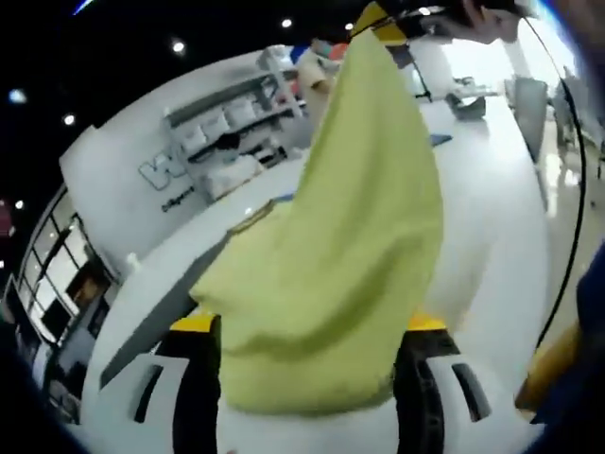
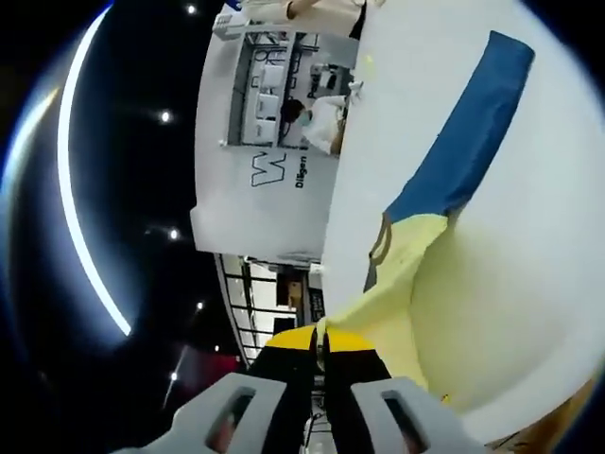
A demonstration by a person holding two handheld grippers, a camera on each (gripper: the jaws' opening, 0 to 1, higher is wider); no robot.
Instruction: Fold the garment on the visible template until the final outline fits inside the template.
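Left gripper view: cam v. close behind the yellow-green garment [image 1: 331,255], looking along the white table [image 1: 492,180] toward the grey wall w/ lettering [image 1: 142,180]; horizon tilted. Right gripper view: cam rolled roughly a quarter turn, so table [image 2: 529,312] runs up the right side, same lettered wall [image 2: 274,180] beyond its far edge. Shared by both: garment [image 2: 397,274], table, lettered wall w/ shelves.
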